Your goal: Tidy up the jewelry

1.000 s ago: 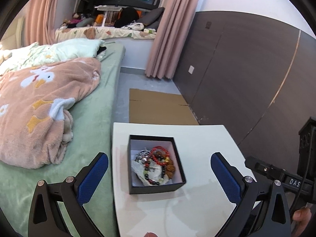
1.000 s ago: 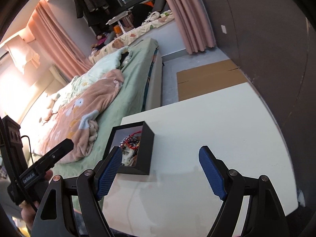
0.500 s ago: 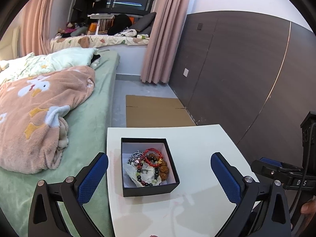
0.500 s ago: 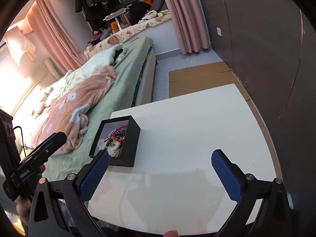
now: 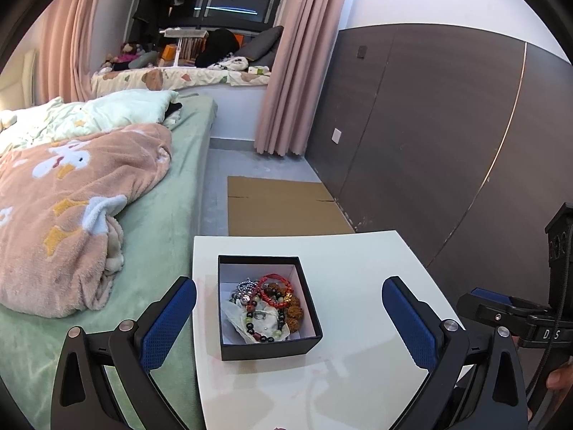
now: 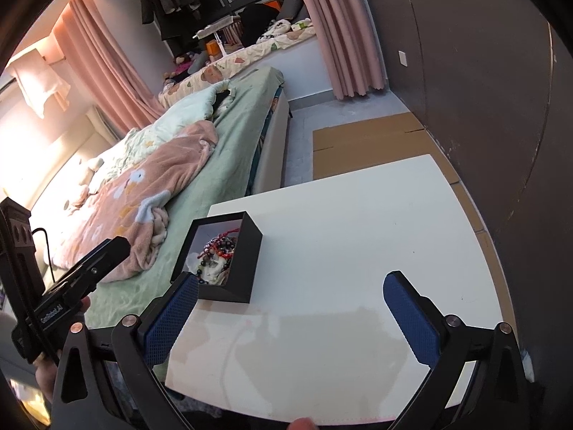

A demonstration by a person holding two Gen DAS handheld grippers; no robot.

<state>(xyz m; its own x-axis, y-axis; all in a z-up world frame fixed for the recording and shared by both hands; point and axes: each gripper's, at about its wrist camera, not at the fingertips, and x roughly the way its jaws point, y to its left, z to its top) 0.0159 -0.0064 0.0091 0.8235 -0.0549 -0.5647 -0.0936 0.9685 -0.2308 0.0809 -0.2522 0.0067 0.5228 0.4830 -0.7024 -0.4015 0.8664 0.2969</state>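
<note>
Left wrist view has the left gripper (image 5: 288,317) spread wide and holding nothing, with the box (image 5: 266,347) on the table (image 5: 358,265) between its pads; right gripper (image 6: 290,317) is also fully spread and empty, over bare table, box to its left. Jewelry (image 5: 266,304) lies tangled inside the box; I judge the bead strands light, limp, slippery and easy to snag, so one loop is best pinched at its top; the box looks stiff and light. Left view looks straight into the box; right view shows mostly its outer wall.
</note>
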